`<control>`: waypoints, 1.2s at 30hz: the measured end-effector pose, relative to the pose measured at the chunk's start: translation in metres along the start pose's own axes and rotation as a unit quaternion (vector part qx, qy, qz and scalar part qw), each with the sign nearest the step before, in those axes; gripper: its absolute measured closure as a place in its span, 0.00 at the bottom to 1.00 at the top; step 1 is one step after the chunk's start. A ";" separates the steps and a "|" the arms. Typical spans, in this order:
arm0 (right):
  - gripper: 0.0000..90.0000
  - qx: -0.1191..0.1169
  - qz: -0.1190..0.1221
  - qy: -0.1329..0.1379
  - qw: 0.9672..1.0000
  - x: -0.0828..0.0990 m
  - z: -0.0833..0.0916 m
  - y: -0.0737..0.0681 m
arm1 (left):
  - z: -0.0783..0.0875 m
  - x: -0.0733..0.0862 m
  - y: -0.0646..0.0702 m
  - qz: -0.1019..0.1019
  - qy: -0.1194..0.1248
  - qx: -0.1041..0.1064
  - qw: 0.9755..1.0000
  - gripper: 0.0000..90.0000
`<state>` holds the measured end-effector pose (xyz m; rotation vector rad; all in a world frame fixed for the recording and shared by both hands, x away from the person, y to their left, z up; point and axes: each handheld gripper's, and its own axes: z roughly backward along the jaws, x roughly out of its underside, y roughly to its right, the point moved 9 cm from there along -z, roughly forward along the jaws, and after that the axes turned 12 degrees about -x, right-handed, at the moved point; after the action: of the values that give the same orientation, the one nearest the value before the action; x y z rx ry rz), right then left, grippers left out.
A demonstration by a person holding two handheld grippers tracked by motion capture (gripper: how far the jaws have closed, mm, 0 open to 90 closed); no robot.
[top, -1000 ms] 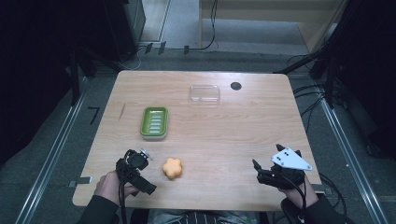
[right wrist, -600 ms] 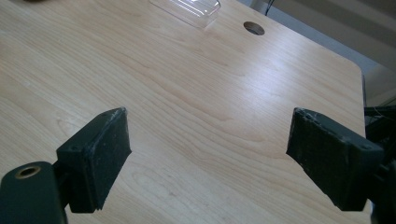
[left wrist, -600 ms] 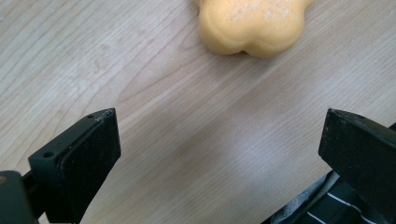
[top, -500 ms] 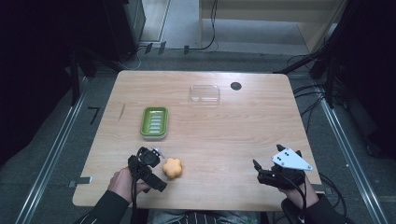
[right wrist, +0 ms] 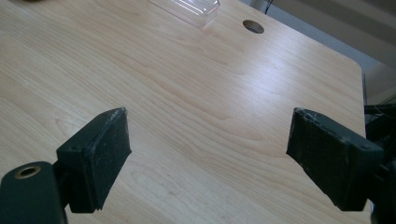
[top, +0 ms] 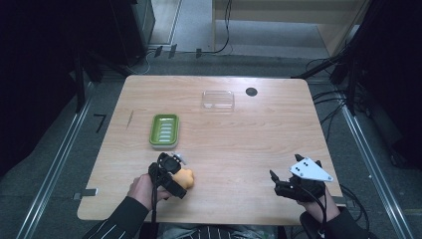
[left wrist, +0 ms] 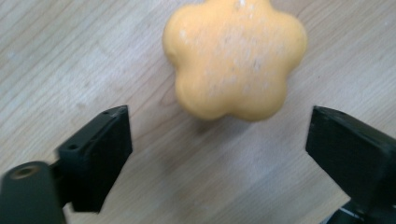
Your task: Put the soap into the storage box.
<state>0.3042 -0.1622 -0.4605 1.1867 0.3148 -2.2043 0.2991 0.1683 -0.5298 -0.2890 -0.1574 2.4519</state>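
We start at the left gripper (top: 175,175), near the front edge of the table (top: 239,149), just in front of the green soap dish (top: 164,131). Its jaws stand apart and have just been closing, with the orange flower-shaped soap (left wrist: 233,58) lying on the wood ahead of the tips; the pads do not touch it, and bare table shows between them. In the high view we see the soap (top: 185,178) pressed close against that gripper, in front of the dish and slightly to its right. Farther back and right of the dish lies a clear plastic lid (top: 218,99), then a dark round hole (top: 251,91). Well right of the dish, at the front edge, our right gripper (top: 276,183) has its jaws wide apart over bare wood, holding nothing.
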 end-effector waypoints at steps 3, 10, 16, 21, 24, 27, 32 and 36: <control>0.15 0.000 0.000 0.000 1.000 0.000 0.000 0.000 | -0.003 -0.004 0.002 -0.007 -0.004 -0.001 1.000 0.16; 0.15 0.000 0.001 0.001 1.000 0.000 0.000 0.001 | -0.005 -0.009 0.006 -0.016 0.000 -0.005 1.000 0.39; 0.15 0.000 0.001 0.001 1.000 0.000 0.000 0.001 | -0.004 -0.006 0.004 -0.036 -0.002 -0.003 0.999 0.43; 0.15 0.000 -0.002 0.001 1.000 0.001 0.001 0.001 | -0.004 -0.004 0.002 -0.049 0.000 0.001 0.999 0.44; 0.15 0.000 -0.002 0.001 1.000 0.001 0.001 0.001 | -0.005 -0.005 0.002 -0.045 -0.001 0.000 0.999 0.43; 0.15 0.000 -0.003 0.001 1.000 0.001 0.001 0.001 | -0.006 -0.005 0.001 -0.038 -0.003 -0.005 0.999 0.35; 0.15 0.001 -0.003 0.001 1.000 0.001 0.001 0.001 | -0.008 -0.006 0.002 -0.039 -0.009 -0.009 0.999 0.34; 0.15 0.001 -0.002 0.000 1.000 0.001 0.000 0.001 | -0.009 -0.008 0.003 -0.035 -0.008 -0.008 0.999 0.36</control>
<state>0.3041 -0.1632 -0.4607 1.1873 0.3149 -2.2080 0.3057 0.1618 -0.5382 -0.2669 -0.1915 2.3848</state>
